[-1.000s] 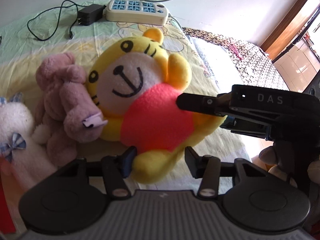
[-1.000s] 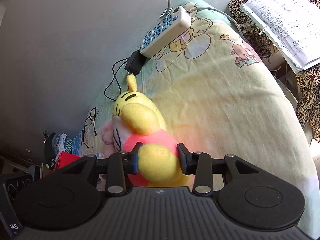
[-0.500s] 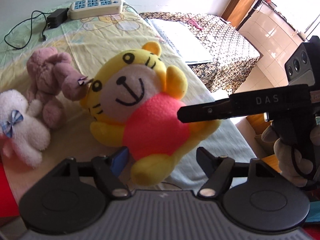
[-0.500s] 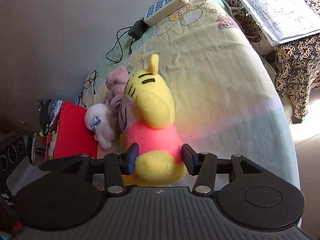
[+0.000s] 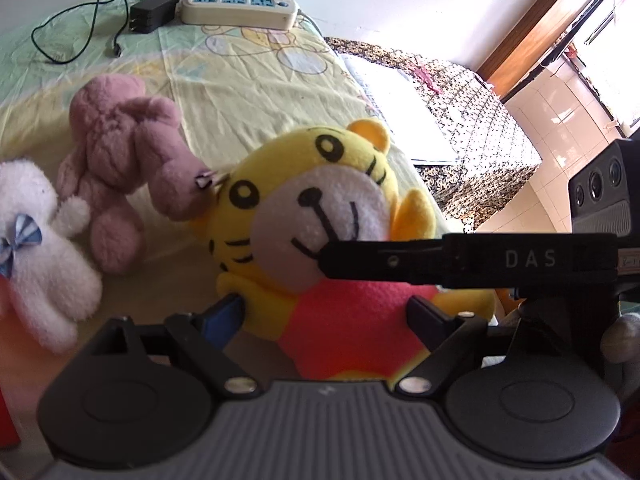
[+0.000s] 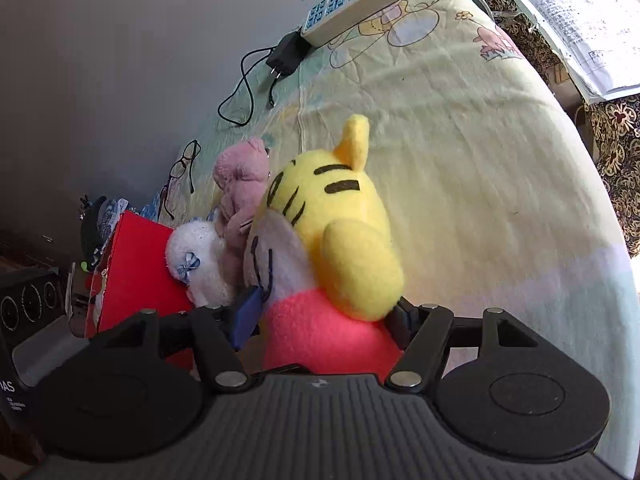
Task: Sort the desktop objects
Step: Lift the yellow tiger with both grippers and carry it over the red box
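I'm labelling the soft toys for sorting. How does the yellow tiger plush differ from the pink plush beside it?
The yellow tiger plush is clearly bigger than the pink plush. The tiger plush is yellow with a white face, black stripes and a red body; the pink plush is one dusty pink all over. The tiger plush shows a drawn smiling face; no face shows on the pink plush. Both are soft toys on the cartoon-print sheet, touching each other.

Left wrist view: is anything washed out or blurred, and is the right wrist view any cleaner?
Left wrist view: the window at upper right is blown out, the white plush at the left edge is soft and smeared. Right wrist view: evenly lit, yellow tiger plush sharp, wall side dim, edges bowed by the fisheye.
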### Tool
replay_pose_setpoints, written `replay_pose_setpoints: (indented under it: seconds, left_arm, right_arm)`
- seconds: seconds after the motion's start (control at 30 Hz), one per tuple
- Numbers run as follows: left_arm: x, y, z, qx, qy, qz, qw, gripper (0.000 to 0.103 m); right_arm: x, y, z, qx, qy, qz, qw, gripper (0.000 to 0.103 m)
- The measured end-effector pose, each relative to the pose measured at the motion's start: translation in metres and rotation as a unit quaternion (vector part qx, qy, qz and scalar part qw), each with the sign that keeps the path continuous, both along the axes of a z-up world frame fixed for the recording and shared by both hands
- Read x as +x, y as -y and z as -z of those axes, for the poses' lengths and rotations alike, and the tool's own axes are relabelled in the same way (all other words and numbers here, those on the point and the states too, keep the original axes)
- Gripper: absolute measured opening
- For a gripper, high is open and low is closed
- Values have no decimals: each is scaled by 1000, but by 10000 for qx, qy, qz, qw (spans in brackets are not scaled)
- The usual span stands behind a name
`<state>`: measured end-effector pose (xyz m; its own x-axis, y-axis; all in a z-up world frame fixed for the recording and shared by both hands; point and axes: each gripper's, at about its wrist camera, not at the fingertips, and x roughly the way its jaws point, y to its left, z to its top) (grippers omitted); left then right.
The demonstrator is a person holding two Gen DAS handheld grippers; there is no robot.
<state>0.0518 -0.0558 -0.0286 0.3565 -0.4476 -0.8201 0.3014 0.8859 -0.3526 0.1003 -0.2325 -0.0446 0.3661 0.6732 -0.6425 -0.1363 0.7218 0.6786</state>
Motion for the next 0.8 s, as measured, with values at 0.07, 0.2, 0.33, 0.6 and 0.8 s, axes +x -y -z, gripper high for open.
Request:
replay_pose_setpoints:
  seconds: [0.07,0.2,0.33,0.6,0.8]
  left_arm:
    - [-4,2,-3,-8,47,80,10000,88]
    - [-17,8,-11,-94,114,388,9991,87]
    - [-33,21,-20,-263,128,856,9959,78]
    - [-53,10,-33,-310,299,1463,9883,78]
    - [-72,-29,-83,-596,981,1580,9807,78]
  right_arm:
    - [-6,3,-4,79,4,54,10000,55]
    - [-24,12,-16,59,-6,141,9999,51]
    - [-49,18,-24,103,-77,256,9996,43]
    - [-92,5,-44,-16,33,889,9960,41]
    - [-120,-31,-94,-75,890,1105,9899,41]
